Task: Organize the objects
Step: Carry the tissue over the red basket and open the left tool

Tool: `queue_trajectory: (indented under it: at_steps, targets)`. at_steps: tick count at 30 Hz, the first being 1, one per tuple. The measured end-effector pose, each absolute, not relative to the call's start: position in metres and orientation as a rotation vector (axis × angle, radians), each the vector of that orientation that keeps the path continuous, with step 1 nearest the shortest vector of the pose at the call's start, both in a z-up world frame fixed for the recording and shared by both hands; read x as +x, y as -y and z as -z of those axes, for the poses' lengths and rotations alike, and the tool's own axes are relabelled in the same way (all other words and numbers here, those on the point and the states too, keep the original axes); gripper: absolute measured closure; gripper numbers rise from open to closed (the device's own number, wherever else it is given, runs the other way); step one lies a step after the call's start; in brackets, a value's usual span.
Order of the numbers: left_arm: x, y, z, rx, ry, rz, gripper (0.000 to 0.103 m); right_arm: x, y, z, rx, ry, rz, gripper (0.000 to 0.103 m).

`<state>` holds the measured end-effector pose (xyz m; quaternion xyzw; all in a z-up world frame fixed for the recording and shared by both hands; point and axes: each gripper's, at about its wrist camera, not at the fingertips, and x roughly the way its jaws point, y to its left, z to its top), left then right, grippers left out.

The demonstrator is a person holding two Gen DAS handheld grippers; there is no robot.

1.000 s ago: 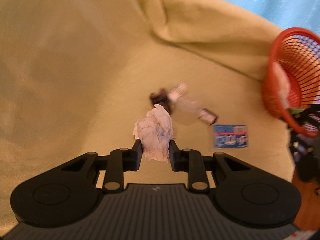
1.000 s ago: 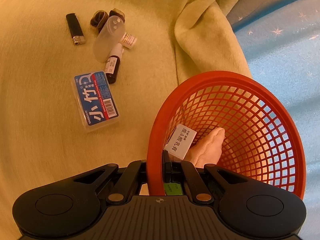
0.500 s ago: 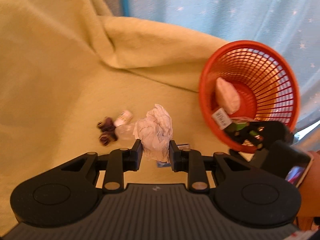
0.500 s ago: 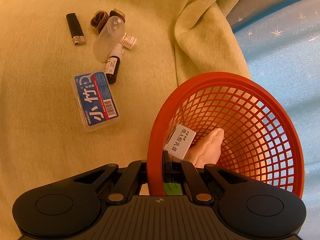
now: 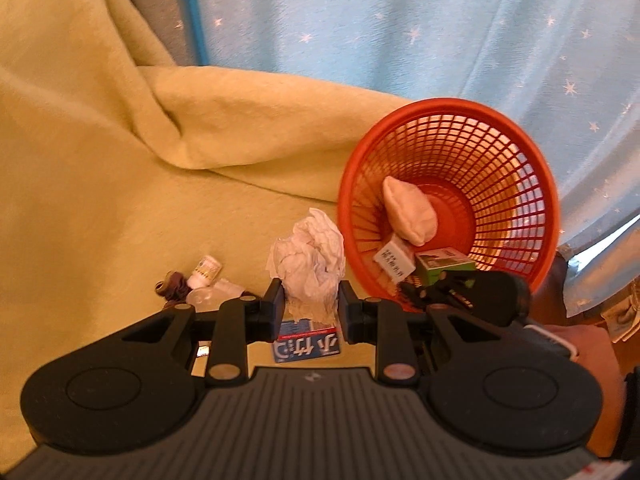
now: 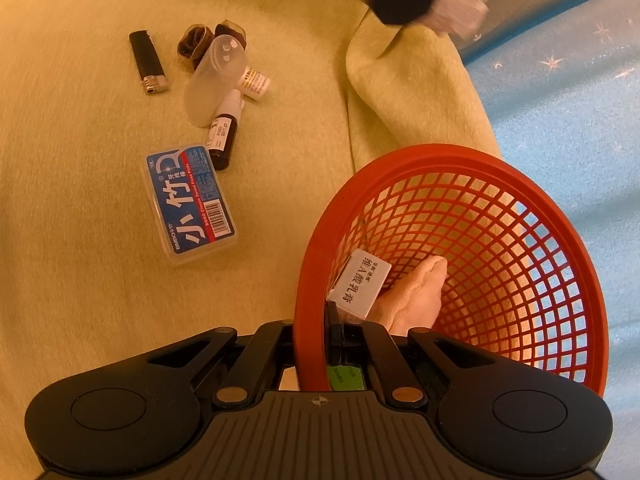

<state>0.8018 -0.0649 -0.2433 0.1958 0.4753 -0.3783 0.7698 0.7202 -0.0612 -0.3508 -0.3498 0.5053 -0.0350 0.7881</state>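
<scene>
On the yellow-green blanket: all loose things lie here, and the red basket stands tilted at its right edge, near the blue starred cloth.
Left gripper: its two fingers are closed part way on a crumpled white tissue, which sticks up between them. It hangs above the blanket, just left of the basket rim.
Right gripper: its fingers are almost together and they pinch the near rim of the red basket, one finger outside and one inside the wall.
Inside the basket: a white box with black print leans on the near wall, a pale folded cloth lies beside it and touches it, and a green box is low at the near side.
Blue flat case: it lies flat on the blanket, left of the basket, well apart from it.
Dark small bottle: it lies just beyond the case, its base close to the case corner.
Clear plastic cap: it lies across the dark bottle's white top; a small white bottle is touching its right side.
Black lighter: far left, apart from the others.
Brown hair ties: at the far end of the clear cap.
</scene>
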Motion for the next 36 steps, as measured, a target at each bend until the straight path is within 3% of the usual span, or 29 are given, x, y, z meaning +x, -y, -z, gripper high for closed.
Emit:
queue_trajectory:
  at_steps: [36]
  targets:
    - [0.783, 0.132, 0.232, 0.426, -1.025, 0.965, 0.080, 0.718, 0.071, 0.348, -0.696, -1.079, 0.082, 0.103]
